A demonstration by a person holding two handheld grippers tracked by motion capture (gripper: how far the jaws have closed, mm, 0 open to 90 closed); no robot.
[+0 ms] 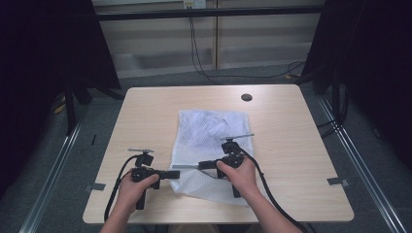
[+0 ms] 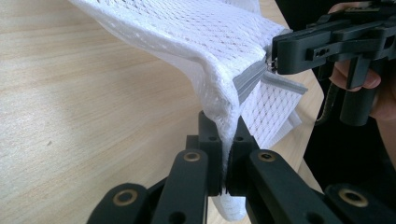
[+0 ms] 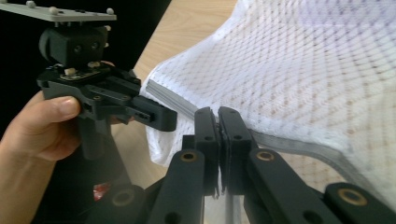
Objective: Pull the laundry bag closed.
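Observation:
A white mesh bag (image 1: 210,133) with a grey zipper (image 1: 185,166) lies on the wooden table (image 1: 145,116). My left gripper (image 1: 176,174) is shut on the bag's near left corner, and the mesh (image 2: 210,42) rises pinched from between its jaws (image 2: 227,140). My right gripper (image 1: 201,165) points left along the zipper edge. It is shut on the small metal zipper pull (image 2: 270,63) at the end of the grey zipper tape (image 2: 250,79). In the right gripper view the closed jaws (image 3: 218,126) sit on the zipper tape (image 3: 289,144), with the left gripper (image 3: 156,115) just beyond.
A black round grommet (image 1: 247,97) sits in the tabletop near the far edge. Metal brackets (image 1: 337,181) stick out at the table's near sides. Cables (image 1: 199,53) trail on the floor behind, and dark curtains flank the table.

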